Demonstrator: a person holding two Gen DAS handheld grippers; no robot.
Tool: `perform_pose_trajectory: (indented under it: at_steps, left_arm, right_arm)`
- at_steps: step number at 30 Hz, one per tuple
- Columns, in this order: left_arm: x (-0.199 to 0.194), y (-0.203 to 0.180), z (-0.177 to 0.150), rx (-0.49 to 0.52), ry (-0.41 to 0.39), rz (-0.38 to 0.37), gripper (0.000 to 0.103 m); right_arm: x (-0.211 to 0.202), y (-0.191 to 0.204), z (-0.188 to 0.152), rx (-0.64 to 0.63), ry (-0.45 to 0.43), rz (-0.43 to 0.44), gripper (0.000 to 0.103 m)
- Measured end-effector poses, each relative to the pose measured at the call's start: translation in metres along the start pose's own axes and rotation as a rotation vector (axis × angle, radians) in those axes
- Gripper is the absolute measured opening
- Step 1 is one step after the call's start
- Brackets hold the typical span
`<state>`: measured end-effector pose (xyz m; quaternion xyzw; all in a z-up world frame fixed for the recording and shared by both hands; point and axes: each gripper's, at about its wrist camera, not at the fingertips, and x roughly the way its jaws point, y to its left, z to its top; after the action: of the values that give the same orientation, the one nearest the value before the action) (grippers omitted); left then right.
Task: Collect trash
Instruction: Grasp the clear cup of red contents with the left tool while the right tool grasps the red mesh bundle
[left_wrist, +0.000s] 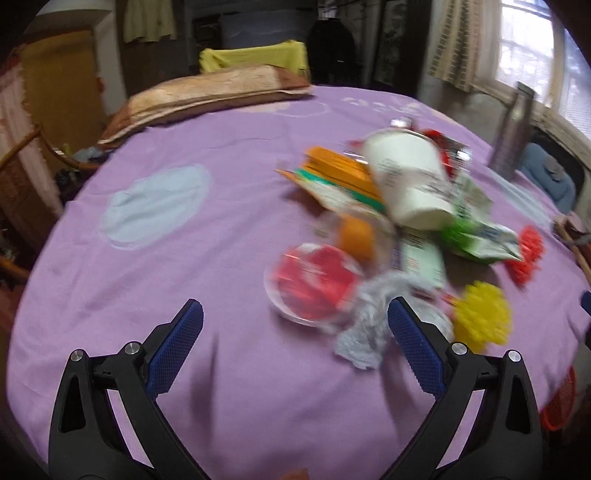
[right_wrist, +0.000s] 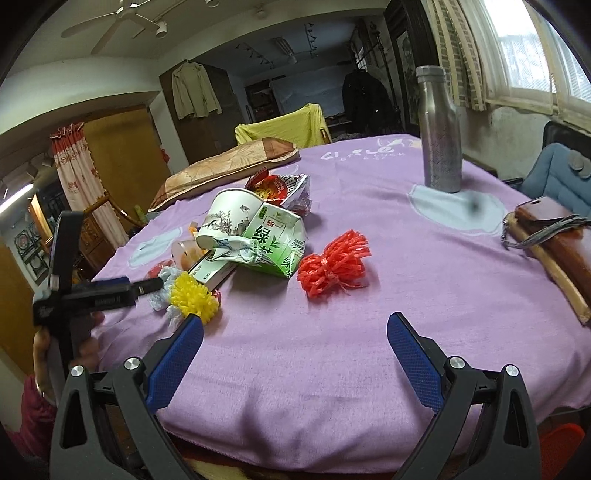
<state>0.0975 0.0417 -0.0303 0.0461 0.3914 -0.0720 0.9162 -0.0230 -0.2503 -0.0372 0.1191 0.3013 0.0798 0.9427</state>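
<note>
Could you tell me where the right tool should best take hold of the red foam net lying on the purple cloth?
Probably at its tied waist. The red foam net is cinched by a band near its middle and flares at both ends, so that is its narrowest, firmest part. Come from above with the open right tool; the net lies apart from the pile.

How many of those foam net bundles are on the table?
2. The red foam net bundle lies alone right of the green tea carton; the yellow foam net bundle sits at the pile's near edge, by the crumpled tissue. More could be hidden under the pile.
</note>
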Motion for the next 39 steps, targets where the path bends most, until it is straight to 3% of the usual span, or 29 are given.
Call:
perform_pose_trajectory:
  at_steps: [2, 6, 9, 16, 20, 23, 26, 30, 34, 39]
  left_arm:
    - [-0.003, 0.018, 0.005, -0.027, -0.003, 0.019, 0.096]
    - [-0.011, 0.036, 0.008, -0.023, -0.037, 0.127, 0.096]
    - [-0.006, 0.018, 0.004, 0.056, 0.000, 0.057, 0.096]
    - [0.016, -0.029, 0.004, 0.215, 0.049, 0.019, 0.096]
    - [0.030, -0.008, 0.022, 0.167, 0.058, 0.064, 0.096]
    - [0.043, 0.013, 0.026, 0.106, 0.104, 0.059, 0.096]
    - [0.051, 0.015, 0.022, 0.111, 0.151, 0.061, 0.096]
    - [0.056, 0.006, 0.022, 0.167, 0.167, 0.043, 0.097]
    - [0.066, 0.026, 0.023, 0.066, 0.223, -0.067, 0.097]
    - [0.065, 0.027, 0.021, 0.094, 0.225, -0.073, 0.097]
  right_arm:
    - [0.004, 0.001, 0.001, -0.004, 0.007, 0.010, 0.097]
    - [0.010, 0.000, 0.004, 0.005, 0.014, 0.026, 0.097]
    - [0.012, 0.001, 0.007, 0.009, 0.016, 0.031, 0.097]
    - [0.005, 0.008, 0.010, -0.015, 0.005, 0.025, 0.097]
    - [0.004, 0.011, 0.012, -0.029, 0.002, 0.025, 0.097]
    - [0.008, 0.009, 0.014, -0.025, 0.005, 0.017, 0.097]
    - [0.017, 0.006, 0.020, -0.014, 0.024, 0.018, 0.097]
    - [0.029, 0.008, 0.032, -0.028, 0.044, 0.005, 0.097]
    - [0.044, 0.004, 0.042, -0.026, 0.076, -0.035, 0.097]
    - [0.071, -0.008, 0.052, 0.010, 0.139, -0.047, 0.097]
